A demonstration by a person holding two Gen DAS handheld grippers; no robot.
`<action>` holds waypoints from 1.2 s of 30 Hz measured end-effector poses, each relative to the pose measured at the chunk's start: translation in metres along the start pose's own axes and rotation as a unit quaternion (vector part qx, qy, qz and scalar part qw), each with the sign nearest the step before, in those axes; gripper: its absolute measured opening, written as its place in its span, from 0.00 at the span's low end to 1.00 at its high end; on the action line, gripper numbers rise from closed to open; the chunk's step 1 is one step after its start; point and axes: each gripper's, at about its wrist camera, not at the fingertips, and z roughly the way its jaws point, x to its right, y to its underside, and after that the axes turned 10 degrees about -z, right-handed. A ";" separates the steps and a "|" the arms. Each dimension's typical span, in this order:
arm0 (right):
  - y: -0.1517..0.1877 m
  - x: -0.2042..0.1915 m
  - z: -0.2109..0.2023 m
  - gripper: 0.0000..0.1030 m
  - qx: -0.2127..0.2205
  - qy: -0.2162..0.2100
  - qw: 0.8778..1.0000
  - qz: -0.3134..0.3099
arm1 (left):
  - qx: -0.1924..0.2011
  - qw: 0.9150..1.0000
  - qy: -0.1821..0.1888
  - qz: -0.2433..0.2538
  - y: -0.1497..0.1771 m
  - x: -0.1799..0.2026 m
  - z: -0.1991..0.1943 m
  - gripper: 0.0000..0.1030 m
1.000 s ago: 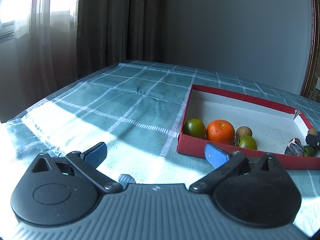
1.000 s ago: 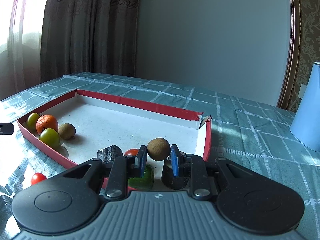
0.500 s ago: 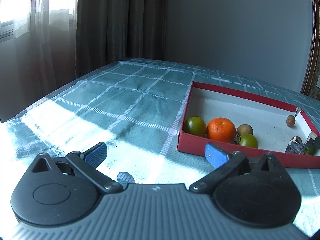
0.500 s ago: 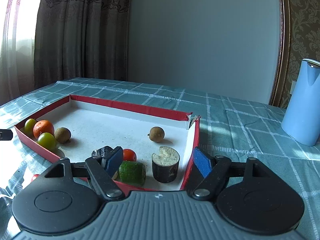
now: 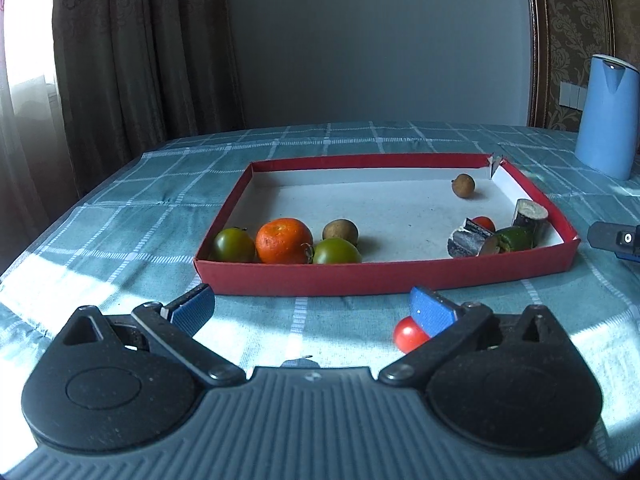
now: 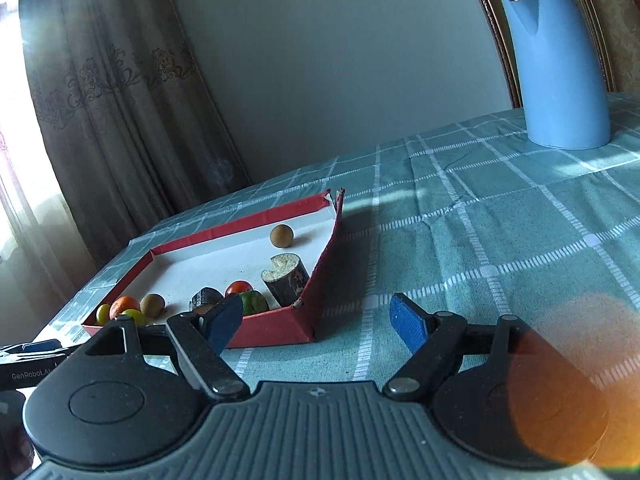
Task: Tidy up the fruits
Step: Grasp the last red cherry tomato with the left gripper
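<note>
The left gripper hangs with jaws spread and empty, the small red cherry tomato on the table at its four o'clock, just short of the shallow red cardboard tray. To take it cleanly I'd swing right until the tomato sits between the pads, then close gently. The right gripper, jaws opening on nothing, hovers over the teal checked tablecloth; a tall blue jug stands at one o'clock.

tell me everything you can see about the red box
The red box is a shallow, open rectangular tray, apparently cardboard: red outside and along the rim, white and slightly speckled inside. It lies flat on the checked tablecloth. Its far right corner is torn open. Inside, fruits cluster at the near left and near right, with one brown fruit alone near the torn corner.
</note>
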 end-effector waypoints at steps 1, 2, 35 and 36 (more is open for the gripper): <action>0.000 -0.002 0.000 0.78 0.000 -0.002 1.000 -0.005 | -0.002 1.000 -0.004 0.011 0.002 0.006 0.003 0.98; 0.000 -0.004 0.000 0.78 0.000 -0.003 1.000 -0.011 | -0.007 1.000 -0.003 0.017 0.003 0.011 0.005 0.97; 0.000 -0.010 0.001 0.78 -0.006 -0.005 1.000 -0.026 | -0.046 0.996 0.059 0.044 0.016 0.029 0.010 0.29; 0.000 -0.010 0.001 0.78 -0.006 -0.005 1.000 -0.027 | -0.044 0.996 0.057 0.047 0.016 0.030 0.010 0.24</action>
